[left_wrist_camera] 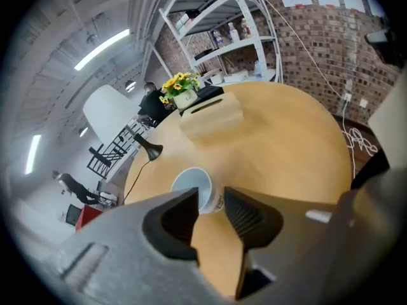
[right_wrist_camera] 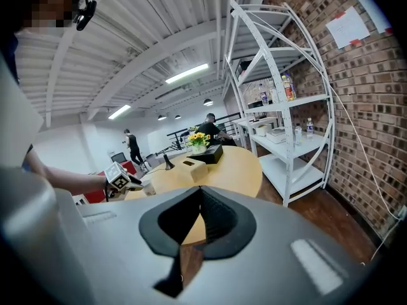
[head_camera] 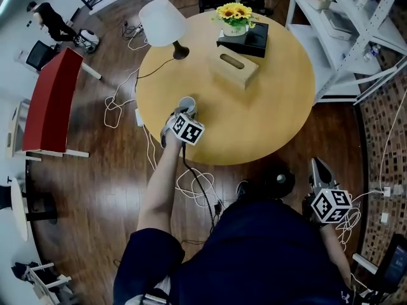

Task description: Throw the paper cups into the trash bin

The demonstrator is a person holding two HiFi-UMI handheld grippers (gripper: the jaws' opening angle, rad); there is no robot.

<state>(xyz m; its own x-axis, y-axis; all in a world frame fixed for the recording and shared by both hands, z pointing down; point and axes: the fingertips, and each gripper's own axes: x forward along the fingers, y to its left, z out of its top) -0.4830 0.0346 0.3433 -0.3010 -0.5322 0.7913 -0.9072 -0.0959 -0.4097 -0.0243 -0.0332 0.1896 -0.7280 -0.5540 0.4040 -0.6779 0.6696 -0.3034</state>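
Observation:
A white paper cup [head_camera: 187, 103] stands upright near the left edge of the round wooden table [head_camera: 267, 113]. My left gripper [head_camera: 180, 113] reaches over the table edge to it. In the left gripper view the cup [left_wrist_camera: 193, 184] sits just at the jaw tips, its near side partly between them. The jaws of the left gripper [left_wrist_camera: 210, 199] stand apart and the pads do not press on the cup. My right gripper [head_camera: 316, 165] hangs low beside my right hip, off the table; its jaws [right_wrist_camera: 200, 194] are shut with nothing in them.
On the table are a white lamp [head_camera: 163, 21], a wooden tissue box [head_camera: 234, 67] and yellow flowers on a black box [head_camera: 236, 16]. A dark round object [head_camera: 278, 180] sits on the floor under the table's near edge. Cables [head_camera: 198, 186] trail on the floor. White shelving [head_camera: 356, 30] stands at right.

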